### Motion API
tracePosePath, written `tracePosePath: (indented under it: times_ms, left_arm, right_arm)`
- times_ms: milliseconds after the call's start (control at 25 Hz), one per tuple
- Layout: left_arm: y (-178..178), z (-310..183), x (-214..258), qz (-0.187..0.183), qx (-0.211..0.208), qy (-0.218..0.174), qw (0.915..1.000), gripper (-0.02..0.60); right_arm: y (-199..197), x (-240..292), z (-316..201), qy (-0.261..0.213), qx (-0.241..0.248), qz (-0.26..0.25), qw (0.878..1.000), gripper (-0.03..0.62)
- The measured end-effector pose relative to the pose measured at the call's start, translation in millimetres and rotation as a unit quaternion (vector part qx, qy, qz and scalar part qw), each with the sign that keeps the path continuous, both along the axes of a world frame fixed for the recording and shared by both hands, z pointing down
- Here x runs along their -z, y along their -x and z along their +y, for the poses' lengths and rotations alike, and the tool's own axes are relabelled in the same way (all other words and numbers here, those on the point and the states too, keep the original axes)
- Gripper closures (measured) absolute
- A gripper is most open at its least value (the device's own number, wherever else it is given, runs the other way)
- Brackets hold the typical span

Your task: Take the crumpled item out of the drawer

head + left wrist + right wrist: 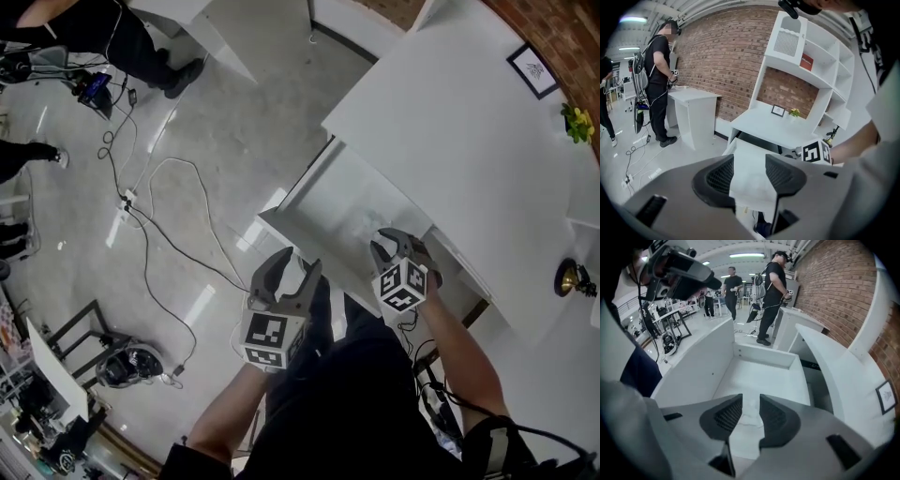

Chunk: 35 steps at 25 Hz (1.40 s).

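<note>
A white desk (450, 122) has its drawer (323, 202) pulled out. In the right gripper view a small white crumpled item (751, 409) sits low over the drawer floor (764, 371). It fills the narrow gap between the pads of my right gripper (750, 404), which is shut on it. The head view shows that right gripper (394, 242) over the drawer's near right part, with the item hidden there. My left gripper (295, 262) hangs in front of the drawer, jaws wide apart and nothing between them (750, 164).
Cables (150, 234) trail over the glossy floor on the left. A framed picture (532, 70), a small plant (579, 122) and a dark object (567, 277) stand on the desk. A person (658, 84) stands by a white side table (693, 112); another person (771, 296) is beyond the drawer.
</note>
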<state>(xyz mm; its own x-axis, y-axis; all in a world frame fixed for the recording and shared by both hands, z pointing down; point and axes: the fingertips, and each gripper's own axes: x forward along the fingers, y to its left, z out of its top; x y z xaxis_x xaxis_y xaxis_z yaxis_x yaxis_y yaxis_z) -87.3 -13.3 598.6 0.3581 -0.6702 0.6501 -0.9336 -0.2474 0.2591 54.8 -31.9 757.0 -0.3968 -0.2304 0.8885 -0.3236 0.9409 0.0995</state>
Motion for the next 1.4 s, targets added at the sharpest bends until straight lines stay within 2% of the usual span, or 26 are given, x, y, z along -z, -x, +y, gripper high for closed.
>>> tracePosePath:
  times_ms: [120,320,640,880,1200,1280,1400]
  left_arm:
    - [7.4,-1.7,-4.9,0.004,0.003,0.001,1.0,0.373]
    - [12.8,1.1,-11.0,0.011,0.01,0.01,0.9998,0.373]
    - [21.8,-2.4,-20.0,0.016,0.02,0.02,0.9995,0.373]
    - [26.2,-3.8,-28.5,0.015,0.03,0.026,0.9991,0.374]
    - [31.4,-6.6,-31.3,0.013,0.036,0.028,0.9989,0.374]
    - [30.3,-8.1,-29.3,0.014,0.035,0.027,0.9989,0.374]
    - [28.1,-10.0,-27.2,0.016,0.034,0.026,0.999,0.374]
  right_arm:
    - [4.0,-24.7,-2.0,0.003,0.029,0.027,0.999,0.482]
    - [1.3,-60.3,6.9,0.041,0.055,0.06,0.996,0.461]
    - [6.4,-95.8,12.8,0.066,0.09,0.09,0.99,0.445]
    - [-4.1,-124.1,17.1,0.063,0.143,0.149,0.976,0.445]
    - [-1.5,-135.3,20.3,0.057,0.175,0.164,0.969,0.536]
    - [-2.0,-135.4,20.7,0.053,0.176,0.165,0.969,0.594]
    - [-2.1,-134.6,20.2,0.049,0.174,0.164,0.97,0.594]
